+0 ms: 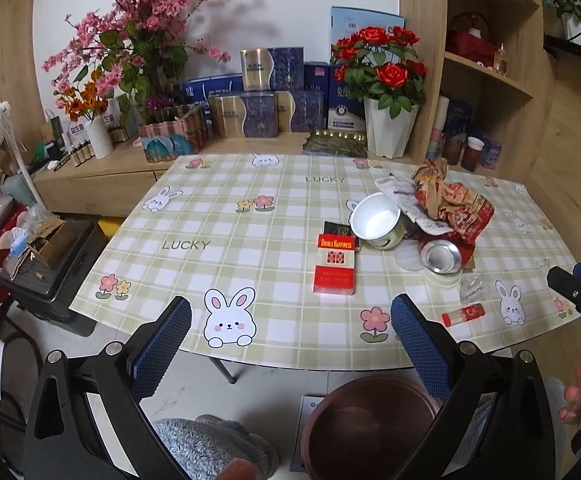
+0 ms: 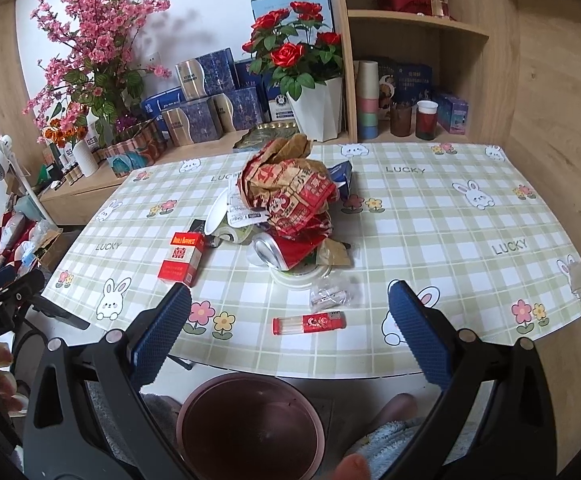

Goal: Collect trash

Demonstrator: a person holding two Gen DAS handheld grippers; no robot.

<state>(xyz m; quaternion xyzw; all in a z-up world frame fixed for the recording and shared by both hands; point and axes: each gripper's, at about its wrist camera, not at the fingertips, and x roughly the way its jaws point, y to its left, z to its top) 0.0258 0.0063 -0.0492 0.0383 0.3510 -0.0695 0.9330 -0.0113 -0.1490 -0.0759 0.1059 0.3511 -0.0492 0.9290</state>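
Tools: left tool (image 1: 290, 320) and right tool (image 2: 289, 312) both wide, empty.
Lighter (image 2: 309, 323): on counter (image 2: 450, 208), just ahead of right tool; light, stiff, slick; pinch mid-body.
Bin (image 2: 250, 424): below.

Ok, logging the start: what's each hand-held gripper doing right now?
Left hand-held gripper: open, holding nothing.
Right hand-held gripper: open, holding nothing.

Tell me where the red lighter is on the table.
The red lighter lies flat near the table's front edge, centred between the right gripper's open fingers in the right wrist view, just in front of the crumpled clear wrapper.
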